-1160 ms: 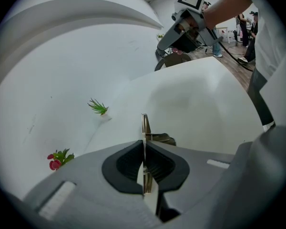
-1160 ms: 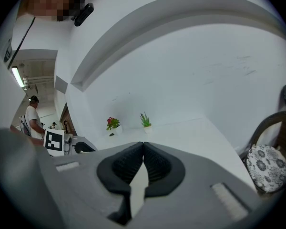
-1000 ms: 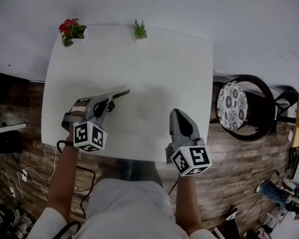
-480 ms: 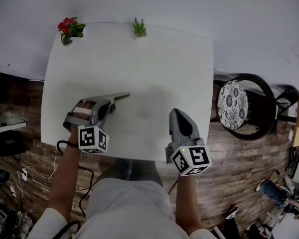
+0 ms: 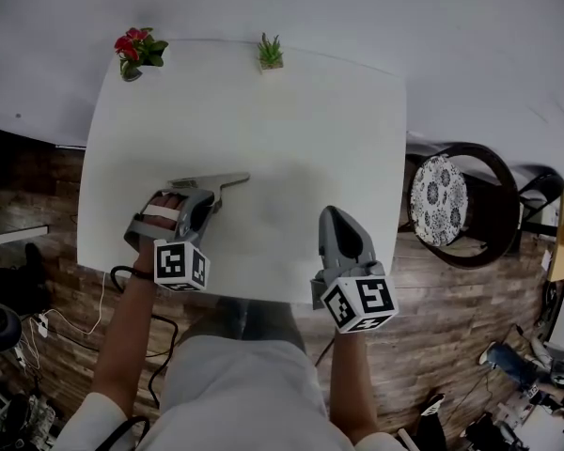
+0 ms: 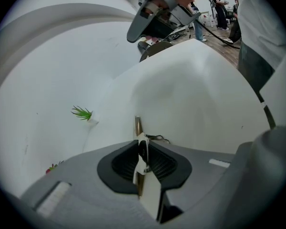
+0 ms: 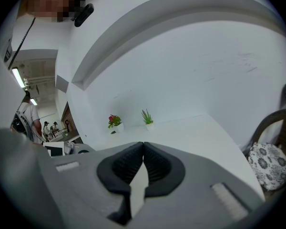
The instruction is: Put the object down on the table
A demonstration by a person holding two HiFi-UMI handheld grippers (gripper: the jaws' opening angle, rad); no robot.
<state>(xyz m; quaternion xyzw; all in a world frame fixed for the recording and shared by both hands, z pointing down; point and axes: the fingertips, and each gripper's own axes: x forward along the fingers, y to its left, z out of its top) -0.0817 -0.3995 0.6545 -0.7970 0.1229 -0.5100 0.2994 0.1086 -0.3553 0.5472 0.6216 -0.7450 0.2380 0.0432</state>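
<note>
A thin brownish stick-like object (image 6: 137,126) lies in the gap between the pads of my left gripper (image 6: 143,146), its tip poking out over the white table (image 5: 291,120). These jaws have just been opening, and the pads now stand slightly apart from the object. In the head view the left gripper (image 5: 216,185) lies low near the table's left front, with the object (image 5: 237,177) pointing right. Near the front edge, my right gripper (image 5: 334,216) is shut with nothing in it; its pads (image 7: 155,162) touch.
A red flower in a pot (image 5: 136,50) and a small green plant (image 5: 269,53) stand at the table's far edge. A dark chair with a patterned cushion (image 5: 439,198) is at the right. Cables (image 5: 108,280) hang by the left front edge.
The left gripper has sunk toward the table and rolled, so the object now lies nearly level. The right gripper has not moved.
</note>
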